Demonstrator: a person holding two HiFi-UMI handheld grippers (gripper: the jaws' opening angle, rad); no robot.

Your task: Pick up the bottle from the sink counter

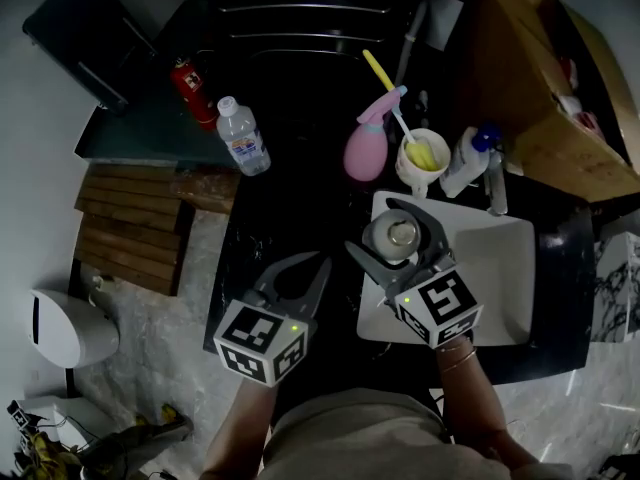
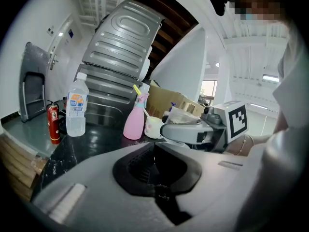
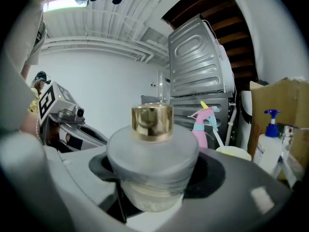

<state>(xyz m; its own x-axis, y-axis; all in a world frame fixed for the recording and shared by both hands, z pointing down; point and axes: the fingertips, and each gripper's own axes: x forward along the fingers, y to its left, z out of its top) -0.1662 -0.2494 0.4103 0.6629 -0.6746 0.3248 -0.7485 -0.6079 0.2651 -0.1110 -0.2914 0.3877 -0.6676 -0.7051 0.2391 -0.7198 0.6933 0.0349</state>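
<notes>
A frosted bottle point(image 1: 392, 233) with a gold cap point(image 3: 152, 121) sits between the jaws of my right gripper point(image 1: 375, 226), which is shut on its round body point(image 3: 152, 153). In the head view the bottle is over the left part of the white sink point(image 1: 500, 268). My left gripper point(image 1: 305, 263) hovers over the black counter point(image 1: 290, 208), just left of the sink. Its jaws are shut with nothing between them point(image 2: 157, 146).
A clear water bottle point(image 1: 243, 136) and a red extinguisher point(image 1: 193, 93) stand at the counter's far left. A pink spray bottle point(image 1: 366, 146), a cup with a yellow brush point(image 1: 422, 160) and a white pump bottle point(image 1: 468, 158) line the back. A cardboard box point(image 1: 540, 78) stands at the right.
</notes>
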